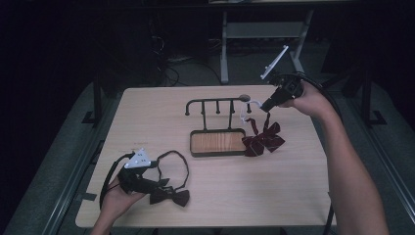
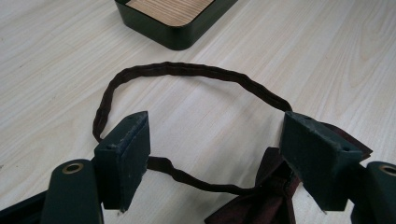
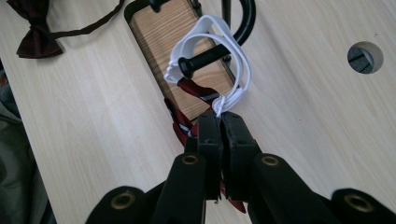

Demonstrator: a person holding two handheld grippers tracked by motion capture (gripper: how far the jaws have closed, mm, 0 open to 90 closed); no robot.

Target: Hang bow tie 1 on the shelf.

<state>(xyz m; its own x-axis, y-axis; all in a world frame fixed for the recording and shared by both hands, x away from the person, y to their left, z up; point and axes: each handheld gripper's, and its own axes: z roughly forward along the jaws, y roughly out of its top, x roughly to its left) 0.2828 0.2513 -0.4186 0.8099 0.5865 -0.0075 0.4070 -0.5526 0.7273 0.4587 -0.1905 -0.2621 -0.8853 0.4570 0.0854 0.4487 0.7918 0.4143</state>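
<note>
Hanging bow ties: our right gripper [image 3: 219,122], clenched on the white elastic loop [image 3: 205,28] of the red bow tie [image 1: 263,138], hooks it over the rack [image 1: 215,102]'s end peg near the desk [image 1: 293,186]'s far edge. Our left gripper [image 2: 215,154], jaws released, waits over the dark bow tie [image 1: 169,197] at the near-left corner, not yet hung.

Pale wood-grain desk [image 1: 293,196] with a round cable hole near its far edge, dark hook stand [image 1: 218,142] at centre, dark bow tie [image 1: 169,196] with looped strap at front left
</note>
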